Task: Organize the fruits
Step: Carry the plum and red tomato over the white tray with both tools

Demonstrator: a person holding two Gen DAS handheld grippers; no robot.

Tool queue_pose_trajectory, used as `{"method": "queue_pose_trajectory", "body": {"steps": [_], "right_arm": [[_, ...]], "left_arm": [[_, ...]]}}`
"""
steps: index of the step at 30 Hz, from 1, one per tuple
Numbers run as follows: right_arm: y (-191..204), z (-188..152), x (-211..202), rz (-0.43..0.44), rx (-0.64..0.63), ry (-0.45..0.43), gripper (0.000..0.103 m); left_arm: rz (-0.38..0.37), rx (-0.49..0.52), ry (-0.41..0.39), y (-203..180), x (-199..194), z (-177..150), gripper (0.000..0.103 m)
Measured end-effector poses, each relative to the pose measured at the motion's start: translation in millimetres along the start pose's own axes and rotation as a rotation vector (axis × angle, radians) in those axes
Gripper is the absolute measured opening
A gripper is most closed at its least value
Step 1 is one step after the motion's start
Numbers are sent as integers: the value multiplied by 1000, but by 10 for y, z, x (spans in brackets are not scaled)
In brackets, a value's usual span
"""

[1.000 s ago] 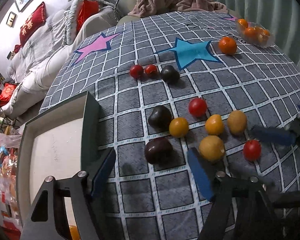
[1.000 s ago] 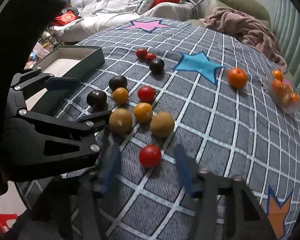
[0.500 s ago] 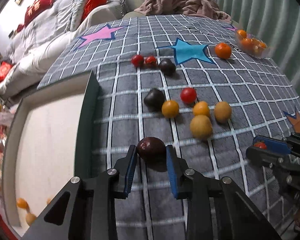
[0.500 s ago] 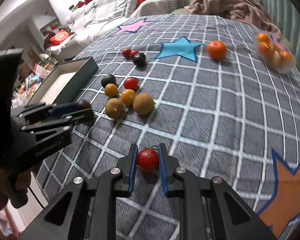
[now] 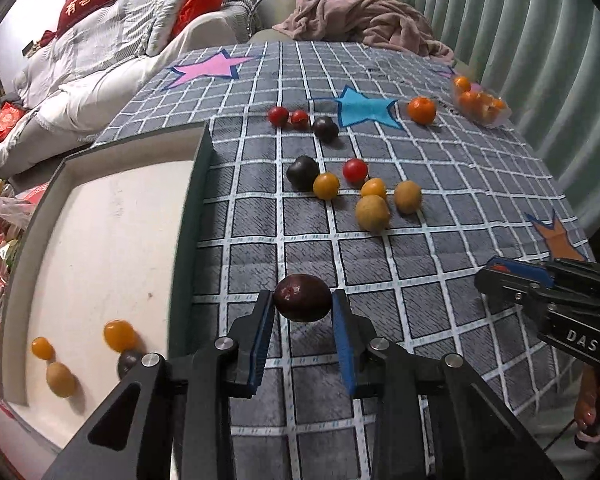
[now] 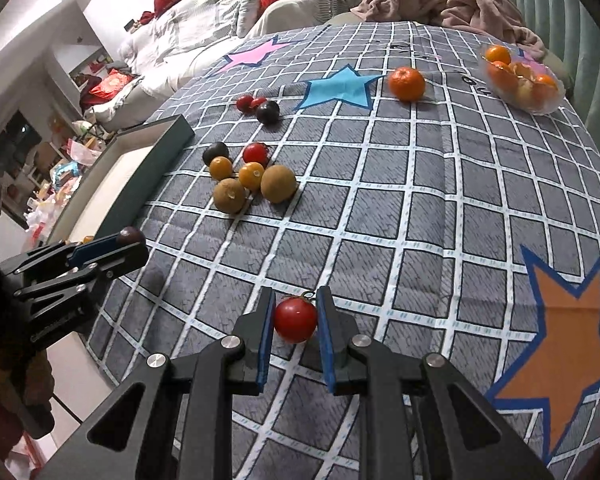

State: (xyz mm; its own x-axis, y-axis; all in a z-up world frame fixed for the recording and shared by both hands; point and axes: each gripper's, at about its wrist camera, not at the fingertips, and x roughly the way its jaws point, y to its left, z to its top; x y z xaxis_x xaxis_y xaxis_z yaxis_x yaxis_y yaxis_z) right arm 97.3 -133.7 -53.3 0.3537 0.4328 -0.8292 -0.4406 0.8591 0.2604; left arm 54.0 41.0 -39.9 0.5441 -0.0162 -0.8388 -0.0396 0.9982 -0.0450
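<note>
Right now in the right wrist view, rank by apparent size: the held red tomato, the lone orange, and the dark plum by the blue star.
1. red tomato, though nearness inflates it
2. lone orange
3. dark plum

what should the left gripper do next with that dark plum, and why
Probably carry it left over the box wall and set it down inside. The left gripper is shut on the dark plum, and the green box right beside it already holds a few small fruits, with bare floor to spare. The right gripper holds a red tomato.
</note>
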Motion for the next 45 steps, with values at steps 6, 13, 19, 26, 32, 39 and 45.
{"method": "queue_pose_trajectory", "body": {"steps": [6,13,19,26,32,39,45], "right_arm": [[174,72,-82,5,-24,-10,23],[535,187,-119,28,-76,-14,23],[935,285,-50,55,-140,-3,23],[1438,382,117,85,-217,18,23],[1732,441,261,103,-254,40,23],[1990,565,479,126,-268,67,23],[2152,686,708,140,-260,90,22]], "left_arm": [[-1,-21,-37,127,-192,-19,31],[21,-66,-67,456,-347,-87,31],[49,-137,-78,858,-415,-209,31],[71,-194,-85,1190,-443,-325,31],[92,-226,-81,1447,-403,-371,31],[120,-250,-73,1663,-331,-285,31],[143,-235,-69,1721,-185,-118,31]]}}
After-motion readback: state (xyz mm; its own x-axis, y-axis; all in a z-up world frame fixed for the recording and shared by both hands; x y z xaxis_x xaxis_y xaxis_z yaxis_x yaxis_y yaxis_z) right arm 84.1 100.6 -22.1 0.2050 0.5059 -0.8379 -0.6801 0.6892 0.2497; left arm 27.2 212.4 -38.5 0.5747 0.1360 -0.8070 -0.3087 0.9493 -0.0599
